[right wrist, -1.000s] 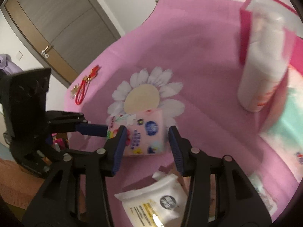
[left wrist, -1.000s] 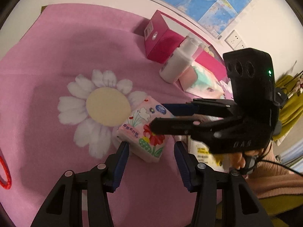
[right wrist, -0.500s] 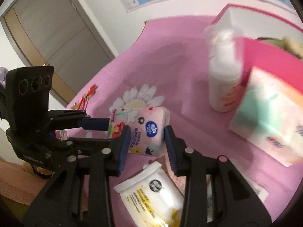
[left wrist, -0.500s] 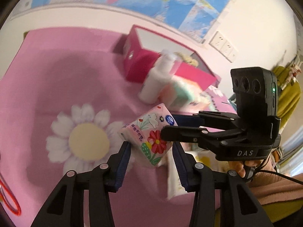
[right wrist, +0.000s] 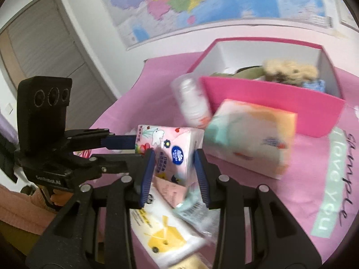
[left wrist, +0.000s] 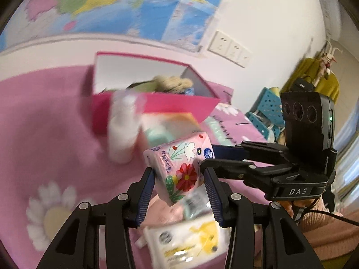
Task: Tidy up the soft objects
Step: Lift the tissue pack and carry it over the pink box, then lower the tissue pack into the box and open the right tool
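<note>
Ahead of the tissue pack [left wrist: 179, 170], clamped jointly by left gripper [left wrist: 179, 187] and right gripper [right wrist: 174, 168], lies the open pink box [left wrist: 179, 106].

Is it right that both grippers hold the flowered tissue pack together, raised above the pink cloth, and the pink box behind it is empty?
Not quite. The pink box is not empty: the right wrist view shows a fluffy beige toy and other items inside. The rest holds: the left gripper and right gripper both clamp the tissue pack above the pink cloth.
</note>
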